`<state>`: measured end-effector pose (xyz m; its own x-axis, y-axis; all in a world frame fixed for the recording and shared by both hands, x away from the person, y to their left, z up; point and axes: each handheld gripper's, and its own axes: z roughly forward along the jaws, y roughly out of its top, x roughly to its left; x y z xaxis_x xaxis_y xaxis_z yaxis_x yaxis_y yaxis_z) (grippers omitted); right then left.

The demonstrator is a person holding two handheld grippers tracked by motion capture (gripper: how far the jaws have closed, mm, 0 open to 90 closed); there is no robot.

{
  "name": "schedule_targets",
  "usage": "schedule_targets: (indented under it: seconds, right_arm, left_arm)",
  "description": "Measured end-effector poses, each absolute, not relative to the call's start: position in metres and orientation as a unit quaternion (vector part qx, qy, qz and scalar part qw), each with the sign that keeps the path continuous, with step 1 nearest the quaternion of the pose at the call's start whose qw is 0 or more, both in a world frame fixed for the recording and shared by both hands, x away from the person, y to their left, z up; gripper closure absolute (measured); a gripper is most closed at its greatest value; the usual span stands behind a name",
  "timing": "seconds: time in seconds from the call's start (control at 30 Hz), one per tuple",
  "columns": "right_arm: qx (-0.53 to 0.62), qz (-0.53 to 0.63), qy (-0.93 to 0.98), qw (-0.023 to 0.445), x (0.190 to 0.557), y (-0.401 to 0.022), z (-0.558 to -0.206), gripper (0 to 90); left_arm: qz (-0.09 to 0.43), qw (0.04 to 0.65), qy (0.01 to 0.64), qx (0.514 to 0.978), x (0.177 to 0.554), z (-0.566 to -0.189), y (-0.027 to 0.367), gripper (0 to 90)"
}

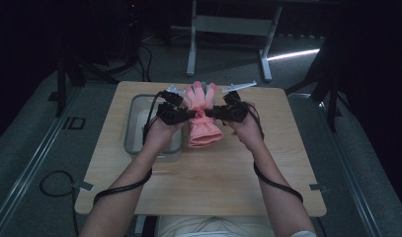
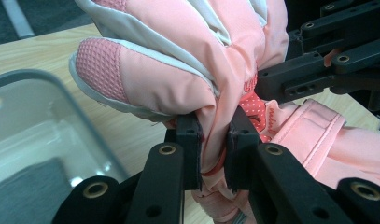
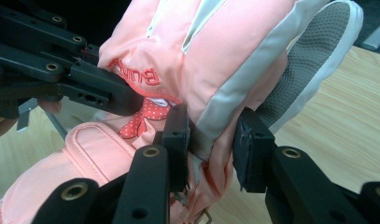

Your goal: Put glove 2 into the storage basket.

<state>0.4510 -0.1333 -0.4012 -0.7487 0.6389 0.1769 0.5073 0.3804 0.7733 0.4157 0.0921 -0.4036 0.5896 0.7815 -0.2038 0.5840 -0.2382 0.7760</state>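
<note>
A padded pink glove [image 1: 202,116] with grey trim is held above the wooden table [image 1: 267,163], fingers pointing away from me and cuff drooping toward me. My left gripper [image 1: 191,114] is shut on the glove's wrist from the left; in the left gripper view its jaws pinch the pink fabric [image 2: 215,121] at my left gripper [image 2: 214,149]. My right gripper [image 1: 210,113] is shut on the same wrist from the right. In the right gripper view my right gripper [image 3: 211,140] clamps the glove [image 3: 215,56] at its grey side seam, near a red dotted bow [image 3: 142,119].
A clear rectangular plastic bin [image 1: 134,126] sits on the table's left half, under my left hand; its rim [image 2: 43,79] lies just left of the glove. White desk legs [image 1: 228,29] stand on the floor beyond the table.
</note>
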Motion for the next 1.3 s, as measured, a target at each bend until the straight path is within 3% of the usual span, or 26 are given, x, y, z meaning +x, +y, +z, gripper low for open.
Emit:
schedule_targets:
  seconds: [1.3]
  right_arm:
    - [0.259, 0.414, 0.872, 0.039, 0.472, -0.007, -0.400, 69.0]
  left_arm:
    - [0.162, 0.422, 0.522, 0.723, 0.391, -0.410, 0.198, 78.9]
